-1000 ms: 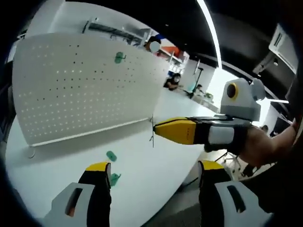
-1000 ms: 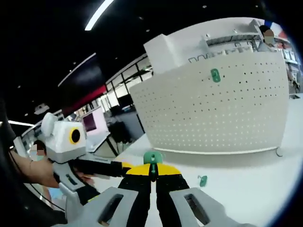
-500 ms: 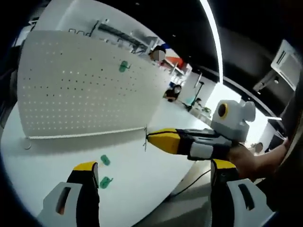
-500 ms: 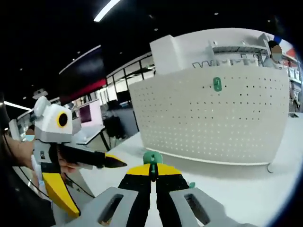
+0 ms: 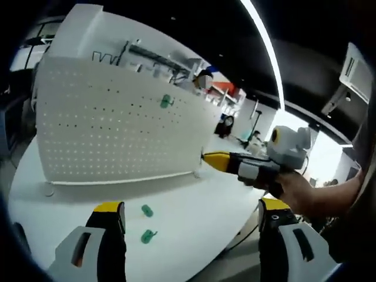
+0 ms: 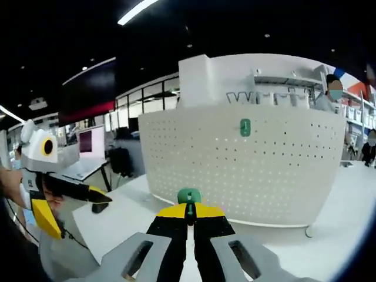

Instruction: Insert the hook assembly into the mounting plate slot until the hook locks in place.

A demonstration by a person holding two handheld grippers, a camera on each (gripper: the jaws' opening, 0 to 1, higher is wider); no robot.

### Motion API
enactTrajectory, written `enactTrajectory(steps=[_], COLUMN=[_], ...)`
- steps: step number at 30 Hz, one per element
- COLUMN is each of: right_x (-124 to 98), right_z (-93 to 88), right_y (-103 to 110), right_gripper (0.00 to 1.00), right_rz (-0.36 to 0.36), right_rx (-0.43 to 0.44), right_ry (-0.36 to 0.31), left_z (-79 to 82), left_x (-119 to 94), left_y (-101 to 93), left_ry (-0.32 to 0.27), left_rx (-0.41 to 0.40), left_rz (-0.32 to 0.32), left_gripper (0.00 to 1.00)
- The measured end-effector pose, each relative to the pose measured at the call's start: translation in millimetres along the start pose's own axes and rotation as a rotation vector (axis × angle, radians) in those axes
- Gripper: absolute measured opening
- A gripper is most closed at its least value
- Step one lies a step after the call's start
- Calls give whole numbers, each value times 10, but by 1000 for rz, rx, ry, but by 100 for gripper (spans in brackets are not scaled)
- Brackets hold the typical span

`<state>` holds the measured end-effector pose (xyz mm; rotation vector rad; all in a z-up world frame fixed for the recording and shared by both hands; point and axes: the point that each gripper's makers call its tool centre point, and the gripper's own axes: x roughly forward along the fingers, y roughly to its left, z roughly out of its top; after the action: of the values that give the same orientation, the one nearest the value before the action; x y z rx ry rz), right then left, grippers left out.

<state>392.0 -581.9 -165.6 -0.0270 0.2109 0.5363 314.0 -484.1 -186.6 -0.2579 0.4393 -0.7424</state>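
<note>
The white pegboard mounting plate (image 5: 111,129) (image 6: 235,164) stands upright on the white table (image 5: 194,205). One green hook (image 5: 166,101) (image 6: 245,127) sits high on its face. My right gripper (image 6: 189,212) is shut on a green hook assembly (image 6: 189,197), held in the air in front of the board and apart from it. In the left gripper view the right gripper (image 5: 207,157) comes in from the right, near the board's right end. My left gripper (image 5: 191,226) is open with nothing between its jaws; in the right gripper view the left gripper (image 6: 83,218) hangs at the far left.
Two loose green hook pieces (image 5: 147,210) (image 5: 148,236) lie on the table in front of the board. A thin wire foot (image 6: 306,232) props the board's right end. The table's edge (image 5: 235,238) runs close on the right. People are in the room behind.
The right gripper, still shut on the hook, has drawn away from the left one toward the board's right end and now faces the board more squarely. The left gripper stays open.
</note>
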Motion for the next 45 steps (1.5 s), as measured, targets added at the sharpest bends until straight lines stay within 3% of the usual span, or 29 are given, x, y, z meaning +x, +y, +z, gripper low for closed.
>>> enactTrajectory(steps=[12,18,24,31,45], right_x=[182,276,332,362,726], right_z=[271,407,441,516,931], right_y=[-384,-603,-781,-1030,-1329], right_gripper=[0,0,0,0,0], right_rz=[-99,-147,-176,-219,-258], right_rx=[-3,4,1,4,-7], right_ry=[-68,-104,-113,-137,-227], left_z=[-3,-87,-144,-159,-102], left_x=[-11,-9,0,40,78], left_y=[68,84,-8,-69,26], left_ry=[-8,18,16,26,27], left_rx=[-18,4,-55,-29,-26], left_rz=[22,34,-13,-23,-14], left_gripper=[93,94,97,98,97])
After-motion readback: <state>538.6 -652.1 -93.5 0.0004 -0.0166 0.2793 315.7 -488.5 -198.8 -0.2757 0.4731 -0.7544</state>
